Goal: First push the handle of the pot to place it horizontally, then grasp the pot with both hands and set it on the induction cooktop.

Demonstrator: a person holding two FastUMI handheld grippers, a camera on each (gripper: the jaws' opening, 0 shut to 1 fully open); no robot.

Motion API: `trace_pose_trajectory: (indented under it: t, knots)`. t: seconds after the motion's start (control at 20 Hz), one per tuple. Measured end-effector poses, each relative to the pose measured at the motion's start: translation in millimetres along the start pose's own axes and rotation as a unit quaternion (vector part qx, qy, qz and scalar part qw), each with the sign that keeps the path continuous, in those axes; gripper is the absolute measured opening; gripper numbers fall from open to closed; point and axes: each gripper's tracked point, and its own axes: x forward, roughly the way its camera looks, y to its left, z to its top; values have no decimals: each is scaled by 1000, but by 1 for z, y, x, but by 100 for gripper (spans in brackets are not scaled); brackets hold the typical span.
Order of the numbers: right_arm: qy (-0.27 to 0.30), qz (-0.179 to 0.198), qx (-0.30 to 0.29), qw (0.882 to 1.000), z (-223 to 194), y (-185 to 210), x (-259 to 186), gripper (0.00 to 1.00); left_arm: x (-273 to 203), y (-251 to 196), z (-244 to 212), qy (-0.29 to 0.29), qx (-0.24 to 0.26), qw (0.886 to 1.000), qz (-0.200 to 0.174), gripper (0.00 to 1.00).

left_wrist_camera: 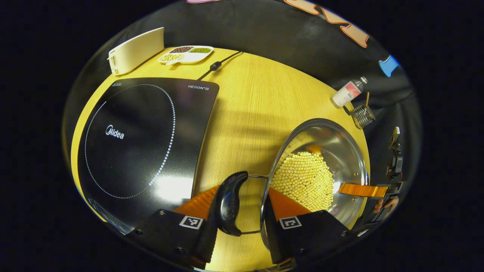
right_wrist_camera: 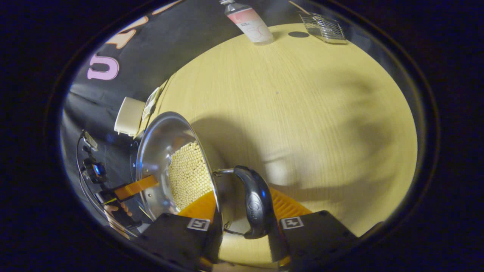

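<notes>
The left gripper [left_wrist_camera: 238,211] is seen with its fingers spread to either side of a black side handle [left_wrist_camera: 228,202] of the pot [left_wrist_camera: 321,166]; a gap shows beside the handle on at least one side, so it cannot be told whether both fingers are pressing on it. The right gripper [right_wrist_camera: 242,219] is placed the same way around the opposite handle [right_wrist_camera: 257,202], one finger lying toward the pot wall and one outside, and whether the handle is actually pinched cannot be told there either. Each handle is a curved black grip carried on a thin wire loop fixed near the rim.

The pot is found on the wooden table [left_wrist_camera: 257,109], just beside the induction cooktop [left_wrist_camera: 143,139] but not yet on it. It is a shiny steel vessel, stiff and slick, and its bottom is covered with small pale beads [left_wrist_camera: 304,177], so it is judged to be fairly heavy and to shift its load if tipped. The bare wall is likely to slip; the two handles are judged the proper holds, taken at their middles and kept level. The wire loops may swing, so the lift should be slow.

Farther off, a white appliance [left_wrist_camera: 134,51], a divided dish [left_wrist_camera: 185,54], a bottle [left_wrist_camera: 348,92] and a wire basket [left_wrist_camera: 363,115] are seen along the table's far edge
</notes>
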Motion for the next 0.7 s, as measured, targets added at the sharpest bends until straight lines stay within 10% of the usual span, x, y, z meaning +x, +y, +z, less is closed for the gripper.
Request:
trace_pose_trajectory:
  t: [0.7]
  knots:
    - [-7,-5,-2,1000,-47,1,-73,52,-76,-20,-49,22,-4,1000,7,58]
